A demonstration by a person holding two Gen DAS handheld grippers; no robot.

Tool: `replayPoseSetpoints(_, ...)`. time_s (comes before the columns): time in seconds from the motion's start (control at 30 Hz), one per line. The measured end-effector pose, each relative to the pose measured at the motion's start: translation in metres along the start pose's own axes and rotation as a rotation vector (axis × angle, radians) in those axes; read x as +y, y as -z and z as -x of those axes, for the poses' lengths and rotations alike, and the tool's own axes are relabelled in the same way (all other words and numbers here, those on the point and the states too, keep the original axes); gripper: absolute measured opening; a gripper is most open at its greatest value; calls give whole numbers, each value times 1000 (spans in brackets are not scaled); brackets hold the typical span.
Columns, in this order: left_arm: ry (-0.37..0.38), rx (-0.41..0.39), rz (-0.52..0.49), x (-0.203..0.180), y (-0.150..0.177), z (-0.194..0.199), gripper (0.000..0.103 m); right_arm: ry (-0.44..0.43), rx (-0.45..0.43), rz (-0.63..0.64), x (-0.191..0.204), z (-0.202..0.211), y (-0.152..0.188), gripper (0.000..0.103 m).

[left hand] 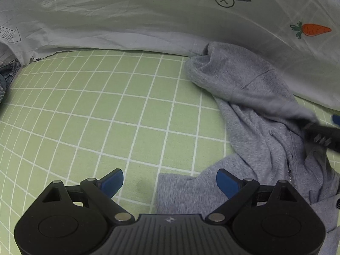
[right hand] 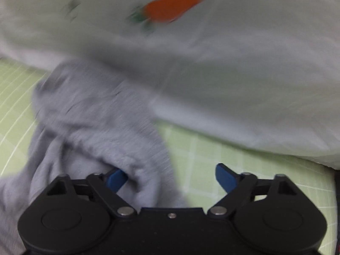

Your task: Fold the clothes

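Grey fleece hoodie (left hand: 261,114), soft, limp and probably light, lies crumpled on the green checked bed sheet (left hand: 95,110) at three o'clock, best pinched at a hem edge; left claw (left hand: 169,183) and right claw (right hand: 171,177) both gape, gripping nothing.

Soft, even, fairly dim indoor light, no glare, only faint shadows under the white quilt (left hand: 148,17) folds. Left wrist view is sharp, with heavy fisheye bending of the green grid sheet (left hand: 85,110) lines and dark corners. Right wrist view is badly motion-blurred: carrot print (right hand: 172,7) and grey hoodie (right hand: 95,116) smeared, the gripper body staying crisp.
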State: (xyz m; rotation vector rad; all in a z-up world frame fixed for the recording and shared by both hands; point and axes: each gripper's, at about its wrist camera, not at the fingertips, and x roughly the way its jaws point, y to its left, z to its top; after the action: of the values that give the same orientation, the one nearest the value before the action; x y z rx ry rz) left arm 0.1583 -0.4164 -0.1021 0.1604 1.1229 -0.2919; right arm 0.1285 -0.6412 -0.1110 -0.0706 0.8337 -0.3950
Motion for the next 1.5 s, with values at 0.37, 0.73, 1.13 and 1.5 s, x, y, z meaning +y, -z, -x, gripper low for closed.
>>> replayPoseSetpoints(0.37,46,-36,-49,-25,-23,-12,94,111,58,-434,-101,4,48,97)
replayPoseSetpoints(0.73,65,-77,-118,-60,-70,-48,95,42,75,-348,-89,-25,39,97)
replayPoseSetpoints(1.13,-7,-109,-124,-76,-93,-78,99,64,47,-360,-101,-43,32,100)
replayPoseSetpoints(1.5,-43,-242,-30,-41,-88,-20,99,164,-60,-411,-124,5,33,100)
